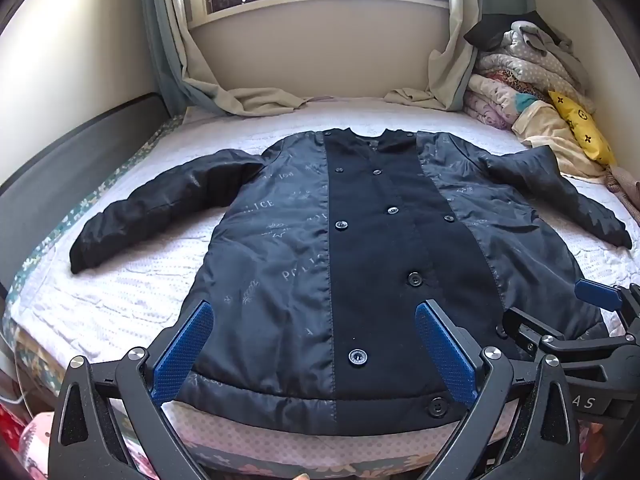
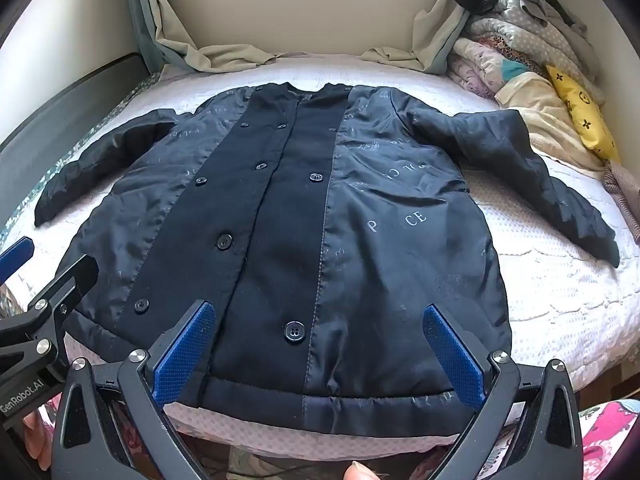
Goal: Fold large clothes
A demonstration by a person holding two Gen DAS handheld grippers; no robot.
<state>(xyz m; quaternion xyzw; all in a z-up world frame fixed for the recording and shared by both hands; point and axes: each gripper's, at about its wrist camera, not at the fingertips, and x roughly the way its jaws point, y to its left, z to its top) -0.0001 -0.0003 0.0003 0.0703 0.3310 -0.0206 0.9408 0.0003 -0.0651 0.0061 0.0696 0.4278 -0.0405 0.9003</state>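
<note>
A dark navy jacket (image 1: 360,248) (image 2: 304,216) lies flat on the bed, inside out, with shiny printed lining at both sides and a matt buttoned strip down the middle. Both sleeves spread outward. Its hem lies at the bed's near edge. My left gripper (image 1: 316,328) hovers open over the hem's left half, its blue pads (image 1: 184,352) wide apart and not touching the cloth. My right gripper (image 2: 320,328) hovers open over the hem's right half. Each gripper shows at the edge of the other's view.
The white quilted bed cover (image 1: 132,280) surrounds the jacket. A pile of folded bedding (image 1: 520,76) and a yellow pillow (image 1: 584,132) sit at the back right. Curtains (image 1: 224,92) droop onto the bed under the window. A dark headboard (image 1: 60,168) runs along the left.
</note>
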